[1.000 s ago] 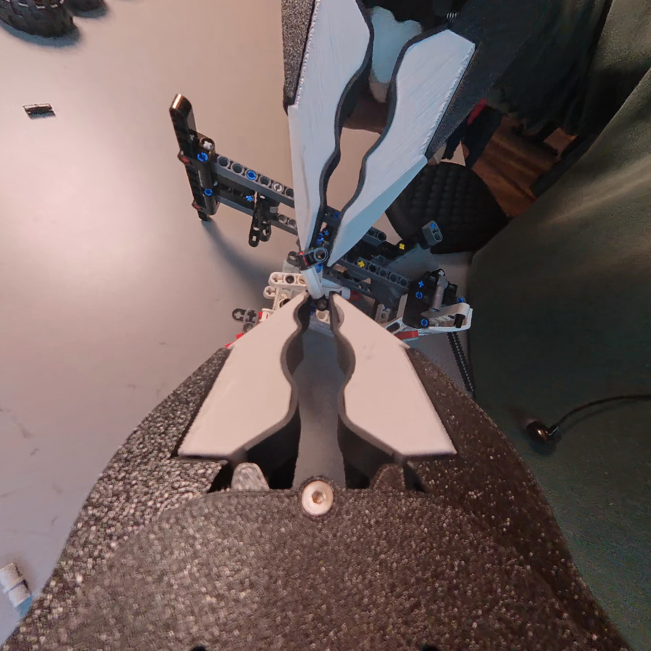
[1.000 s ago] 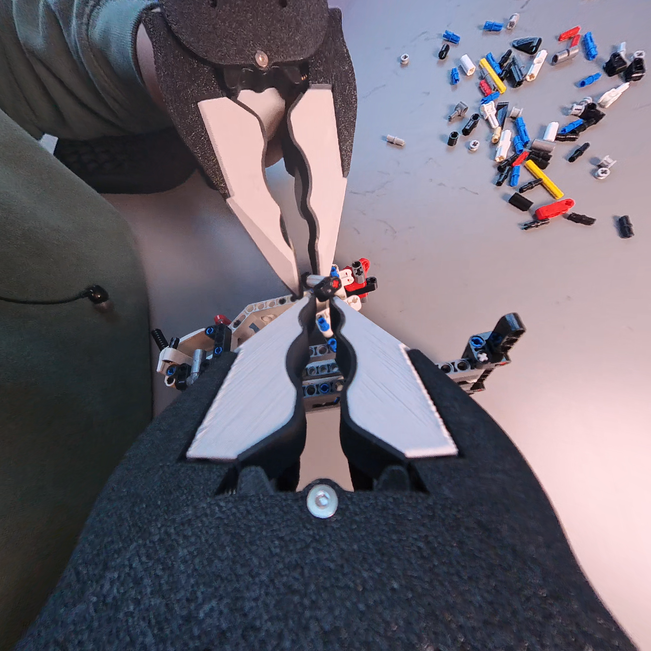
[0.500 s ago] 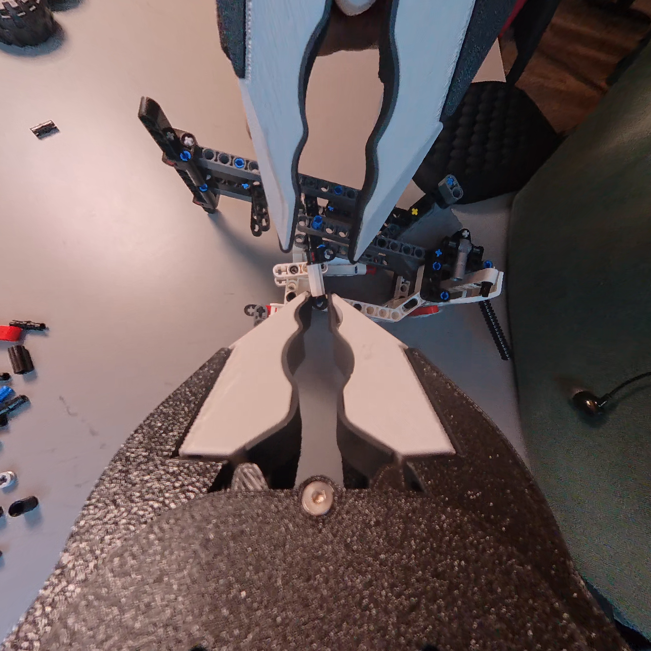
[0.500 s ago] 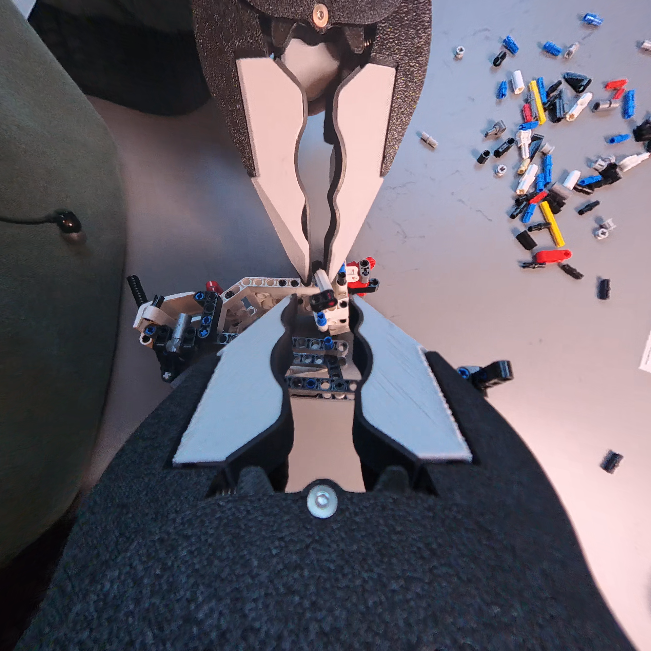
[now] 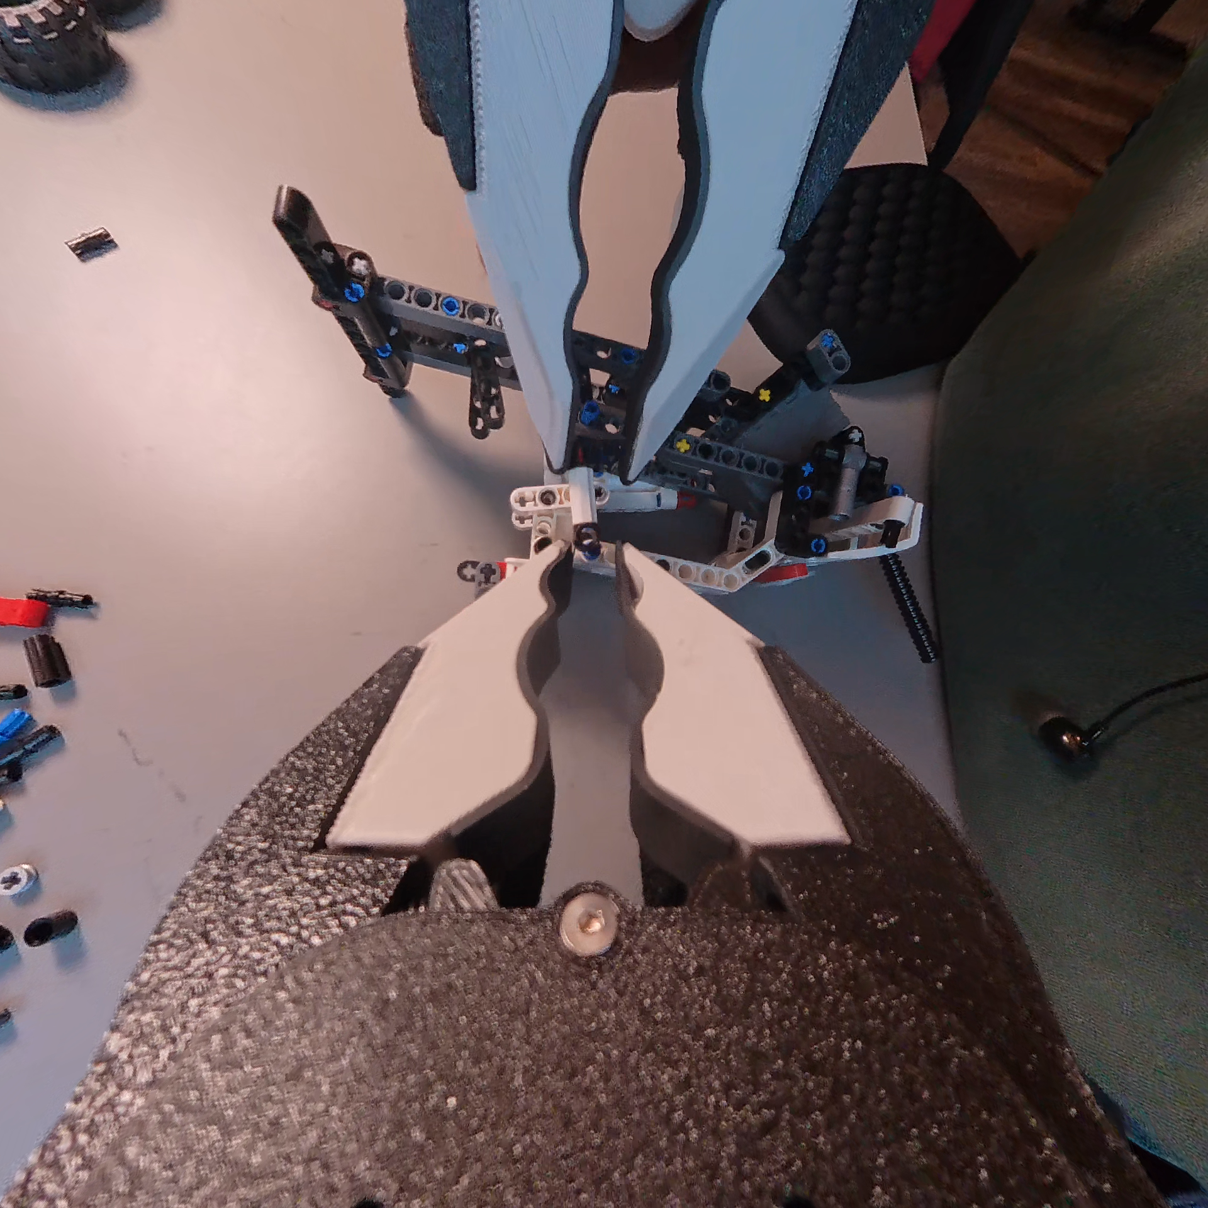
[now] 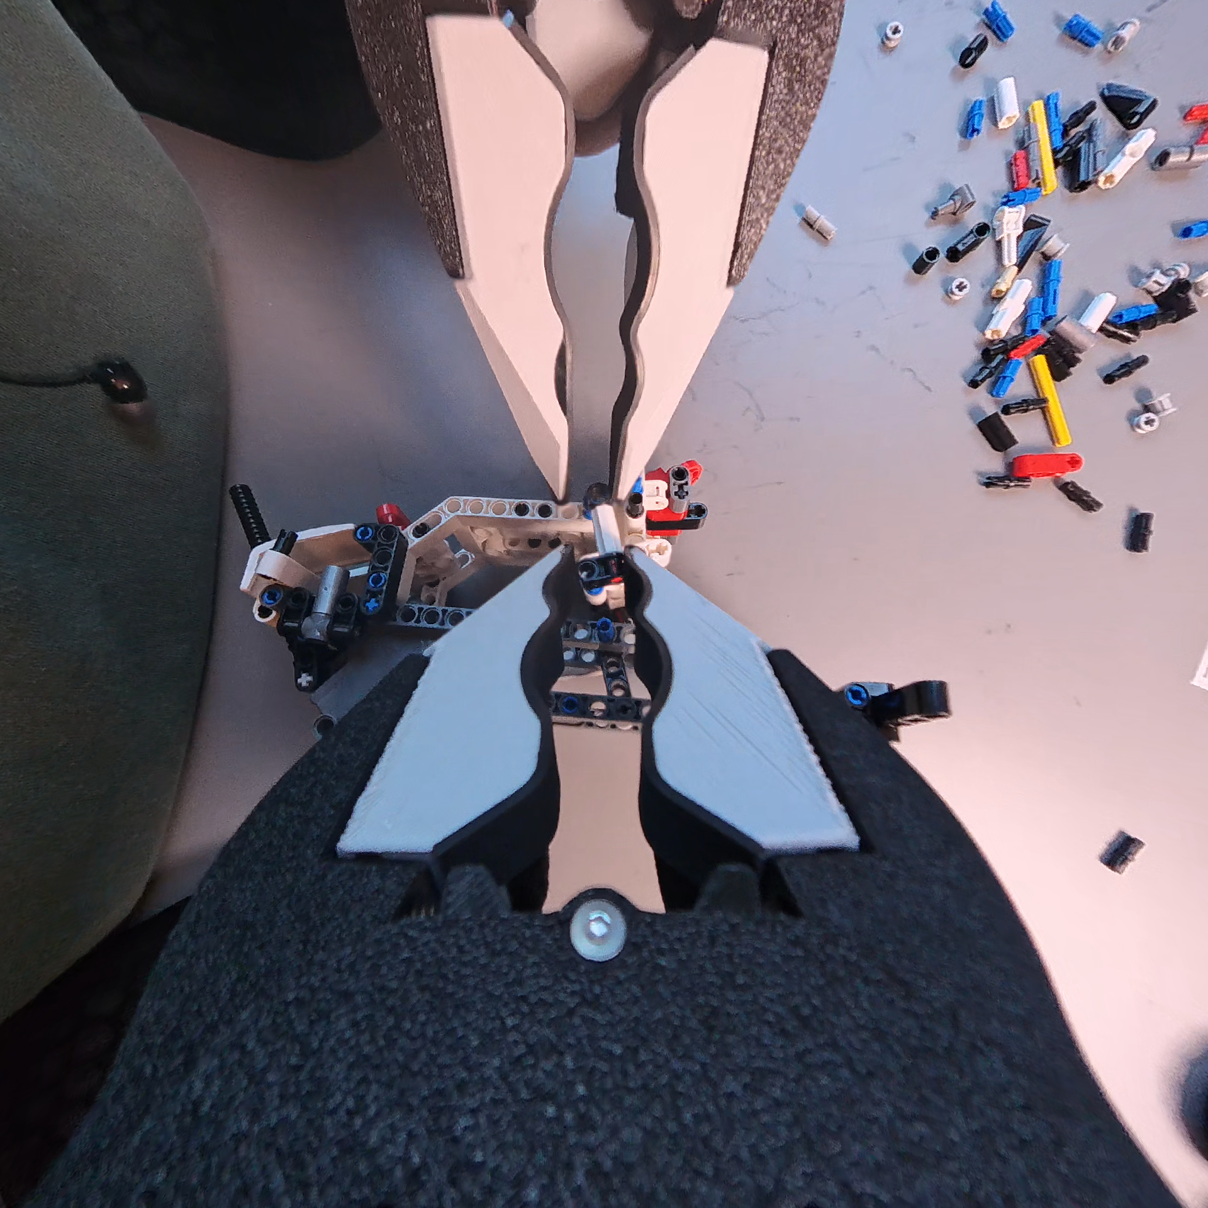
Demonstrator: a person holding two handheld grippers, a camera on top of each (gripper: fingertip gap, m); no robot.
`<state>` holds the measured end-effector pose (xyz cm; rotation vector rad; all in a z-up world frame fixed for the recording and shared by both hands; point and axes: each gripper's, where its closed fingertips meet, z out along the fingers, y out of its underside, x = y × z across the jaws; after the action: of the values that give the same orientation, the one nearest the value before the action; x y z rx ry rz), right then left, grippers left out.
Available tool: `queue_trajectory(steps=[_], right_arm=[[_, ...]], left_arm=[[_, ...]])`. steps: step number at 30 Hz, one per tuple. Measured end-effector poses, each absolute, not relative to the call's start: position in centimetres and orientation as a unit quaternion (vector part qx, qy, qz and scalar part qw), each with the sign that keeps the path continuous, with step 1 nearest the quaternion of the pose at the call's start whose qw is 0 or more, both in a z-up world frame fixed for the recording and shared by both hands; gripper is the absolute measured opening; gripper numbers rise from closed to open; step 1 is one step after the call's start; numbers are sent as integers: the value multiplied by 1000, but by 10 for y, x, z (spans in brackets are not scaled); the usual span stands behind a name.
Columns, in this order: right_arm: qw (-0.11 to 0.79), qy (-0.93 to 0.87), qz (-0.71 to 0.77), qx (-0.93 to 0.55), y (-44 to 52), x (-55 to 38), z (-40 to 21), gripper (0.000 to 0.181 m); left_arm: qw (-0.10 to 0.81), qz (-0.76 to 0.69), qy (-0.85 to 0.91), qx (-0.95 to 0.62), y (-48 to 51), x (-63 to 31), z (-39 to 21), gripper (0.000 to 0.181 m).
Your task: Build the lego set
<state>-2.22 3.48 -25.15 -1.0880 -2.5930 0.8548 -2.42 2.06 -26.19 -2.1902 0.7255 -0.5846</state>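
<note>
Over the white end of the half-built Lego chassis (image 5: 712, 484), lying on the bench (image 5: 196, 457), both grippers met nose to nose around one small white connector (image 5: 580, 491), the likely fitting point. The left gripper (image 5: 591, 555) stood slightly parted, its tips flanking the black pin end (image 5: 586, 536) without clearly pinching it. The right gripper (image 6: 596, 555) was opened wider and straddled the connector's far end, seemingly freed to let the part seat. Loose pins and axles (image 6: 1046, 274) lay well beyond the chassis. Compared with a second earlier, the right gripper had spread from a near-closed pinch, and the left had eased slightly apart.
</note>
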Motion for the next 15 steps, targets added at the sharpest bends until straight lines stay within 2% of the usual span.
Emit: queue_trajectory(steps=[15], right_arm=[[44, -920, 246, -303, 34, -22, -254, 14]], left_arm=[[396, -221, 287, -844, 20, -24, -260, 9]])
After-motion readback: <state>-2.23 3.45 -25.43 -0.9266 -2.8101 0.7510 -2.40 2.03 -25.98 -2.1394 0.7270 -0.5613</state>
